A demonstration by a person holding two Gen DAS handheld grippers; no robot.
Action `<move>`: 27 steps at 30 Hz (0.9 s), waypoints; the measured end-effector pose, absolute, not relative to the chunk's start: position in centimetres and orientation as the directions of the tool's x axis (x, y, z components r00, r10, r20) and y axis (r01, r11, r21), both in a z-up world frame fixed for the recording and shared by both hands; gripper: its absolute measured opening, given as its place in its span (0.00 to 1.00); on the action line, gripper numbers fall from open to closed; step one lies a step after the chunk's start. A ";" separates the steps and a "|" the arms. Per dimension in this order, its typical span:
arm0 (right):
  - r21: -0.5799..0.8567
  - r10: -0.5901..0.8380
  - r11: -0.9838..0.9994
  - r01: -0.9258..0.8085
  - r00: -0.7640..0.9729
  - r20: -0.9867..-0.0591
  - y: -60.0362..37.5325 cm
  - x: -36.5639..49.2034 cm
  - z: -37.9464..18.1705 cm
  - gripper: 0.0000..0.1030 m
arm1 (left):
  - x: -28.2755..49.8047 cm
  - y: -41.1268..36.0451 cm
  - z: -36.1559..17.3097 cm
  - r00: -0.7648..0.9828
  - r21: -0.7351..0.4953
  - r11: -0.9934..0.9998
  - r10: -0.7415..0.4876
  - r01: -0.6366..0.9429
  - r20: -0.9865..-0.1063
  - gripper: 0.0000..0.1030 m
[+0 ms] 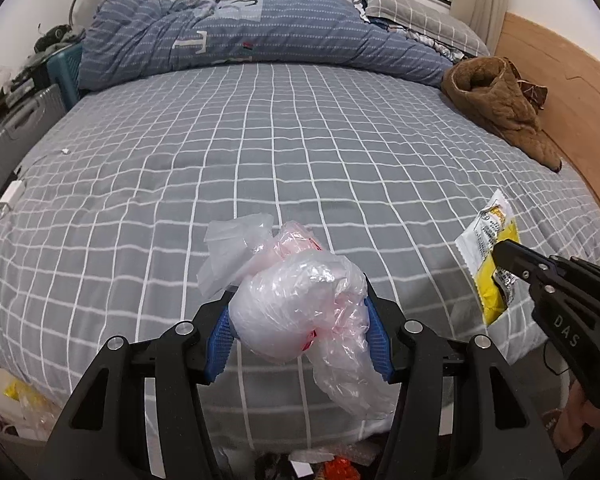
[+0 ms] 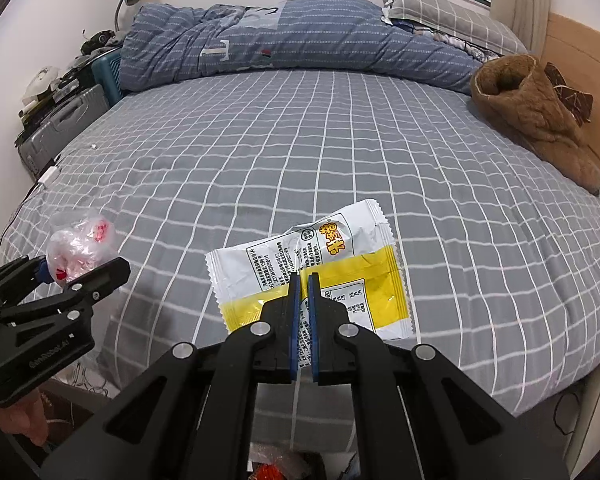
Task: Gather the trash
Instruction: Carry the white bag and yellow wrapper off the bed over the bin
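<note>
L gripper point(image 1: 298, 312) half open, blue ribbed pads clamped on crumpled clear-pink plastic bag wad point(image 1: 296, 300), held above near bed edge | R gripper point(image 2: 304, 280) pinched tight on flat glossy white/yellow snack wrapper point(image 2: 312, 268), serrated ends, over grey grid-check sheet point(image 1: 260, 140) | brown fleecy garment point(image 1: 500, 104) far R by wood headboard | blue quilted duvet point(image 1: 260, 28) bunched at back
</note>
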State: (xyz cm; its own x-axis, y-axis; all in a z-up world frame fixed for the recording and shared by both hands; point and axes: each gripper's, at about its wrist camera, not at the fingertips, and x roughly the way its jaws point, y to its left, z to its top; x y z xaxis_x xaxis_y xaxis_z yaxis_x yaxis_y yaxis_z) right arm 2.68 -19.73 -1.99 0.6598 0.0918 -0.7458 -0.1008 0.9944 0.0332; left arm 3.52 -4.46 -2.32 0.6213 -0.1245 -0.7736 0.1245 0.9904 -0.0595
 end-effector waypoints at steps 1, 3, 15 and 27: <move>0.031 0.092 0.994 -0.104 0.658 -0.748 -19.6 2.1 -2.1 0.03 | 3.1 -4.3 -2.3 0.620 -0.061 0.990 -0.126 0.124 -0.774 0.53; 0.027 0.090 0.994 -0.106 0.654 -0.751 -19.5 1.4 -2.3 0.03 | 2.1 -4.2 -2.4 0.618 -0.061 0.991 -0.124 0.122 -0.776 0.53; 0.032 0.095 0.993 -0.110 0.638 -0.764 -19.1 -3.7 -3.0 0.03 | -2.8 -3.7 -3.3 0.594 -0.071 0.991 -0.123 0.111 -0.795 0.53; 0.037 0.102 0.992 -0.119 0.605 -0.790 -18.0 -8.9 -4.3 0.04 | -8.3 -2.9 -4.0 0.566 -0.077 0.991 -0.124 0.106 -0.815 0.53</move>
